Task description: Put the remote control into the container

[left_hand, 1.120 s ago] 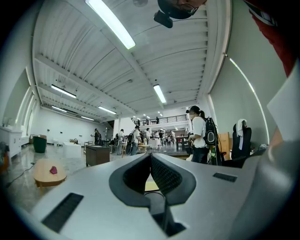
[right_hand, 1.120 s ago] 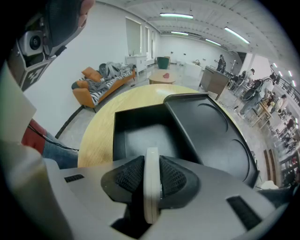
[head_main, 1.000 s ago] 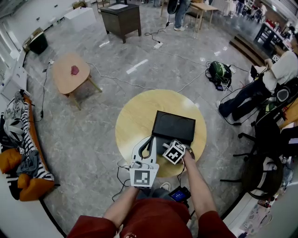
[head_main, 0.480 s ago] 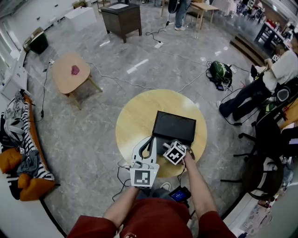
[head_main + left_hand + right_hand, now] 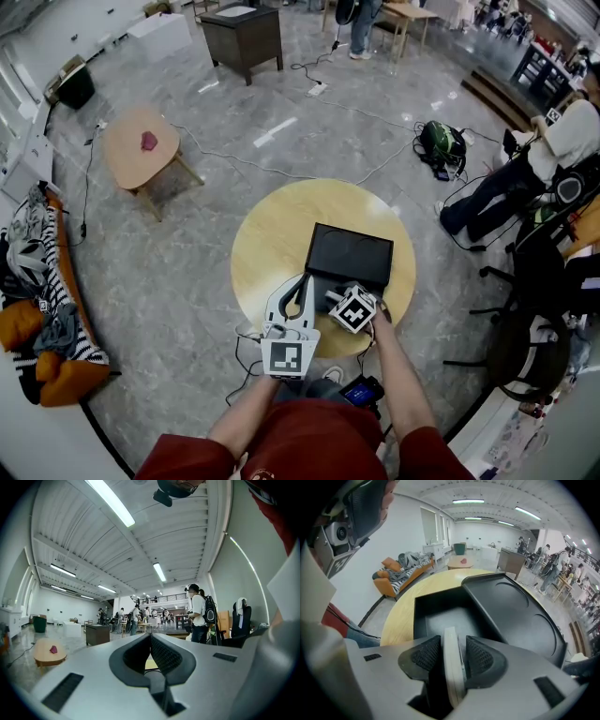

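Note:
A black open container (image 5: 349, 255) with its lid folded back lies on the round wooden table (image 5: 272, 234). My right gripper (image 5: 336, 298) hovers at the container's near edge. In the right gripper view a slim white remote control (image 5: 449, 639) stands on edge between the jaws of the right gripper (image 5: 451, 657), over the container's hollow (image 5: 440, 616). Those jaws are opening, and a dark gap shows beside the left pad (image 5: 427, 652). My left gripper (image 5: 302, 281) rests at the table's near edge, left of the container. It is shut and empty, and it also shows in the left gripper view (image 5: 150, 639).
The folded-back lid (image 5: 520, 616) lies to the right of the hollow. A small wooden side table (image 5: 141, 145), a dark cabinet (image 5: 244, 37), floor cables, a backpack (image 5: 442, 145) and a seated person (image 5: 525, 178) surround the round table. A sofa with clothes (image 5: 42, 309) is at the left.
In the head view the right gripper has edged slightly to the right by the container. The left gripper and the container have not moved.

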### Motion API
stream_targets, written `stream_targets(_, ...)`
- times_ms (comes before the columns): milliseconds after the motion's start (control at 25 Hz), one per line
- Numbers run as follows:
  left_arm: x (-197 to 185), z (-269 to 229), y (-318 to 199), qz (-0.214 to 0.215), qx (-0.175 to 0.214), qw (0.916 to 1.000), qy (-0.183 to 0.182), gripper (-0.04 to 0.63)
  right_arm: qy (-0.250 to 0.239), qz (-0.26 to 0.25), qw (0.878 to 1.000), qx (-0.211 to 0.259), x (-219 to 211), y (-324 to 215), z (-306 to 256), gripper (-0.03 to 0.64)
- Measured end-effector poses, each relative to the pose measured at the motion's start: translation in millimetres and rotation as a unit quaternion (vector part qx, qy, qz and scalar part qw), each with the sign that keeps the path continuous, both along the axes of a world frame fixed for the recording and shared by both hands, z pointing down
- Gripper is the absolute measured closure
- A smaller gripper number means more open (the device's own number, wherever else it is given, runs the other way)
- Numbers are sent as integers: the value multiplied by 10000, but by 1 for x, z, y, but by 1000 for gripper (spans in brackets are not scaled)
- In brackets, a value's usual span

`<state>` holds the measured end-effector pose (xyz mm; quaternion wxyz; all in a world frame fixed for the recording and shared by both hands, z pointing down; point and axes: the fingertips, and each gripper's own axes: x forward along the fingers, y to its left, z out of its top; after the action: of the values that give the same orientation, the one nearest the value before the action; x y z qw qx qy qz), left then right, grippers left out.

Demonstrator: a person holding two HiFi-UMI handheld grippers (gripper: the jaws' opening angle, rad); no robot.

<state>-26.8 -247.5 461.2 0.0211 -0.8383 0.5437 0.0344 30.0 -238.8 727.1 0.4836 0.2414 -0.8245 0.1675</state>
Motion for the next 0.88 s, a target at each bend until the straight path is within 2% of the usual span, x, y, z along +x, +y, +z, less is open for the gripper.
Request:
stream_targets(520,2,0,0,24,-7,10000,-18,580,-267,95,9995,99,1,-3,-16,443)
stream_targets(880,2,0,1,51,-15,10000,29,580,-569,284,9969,460,0,-10,-37,443)
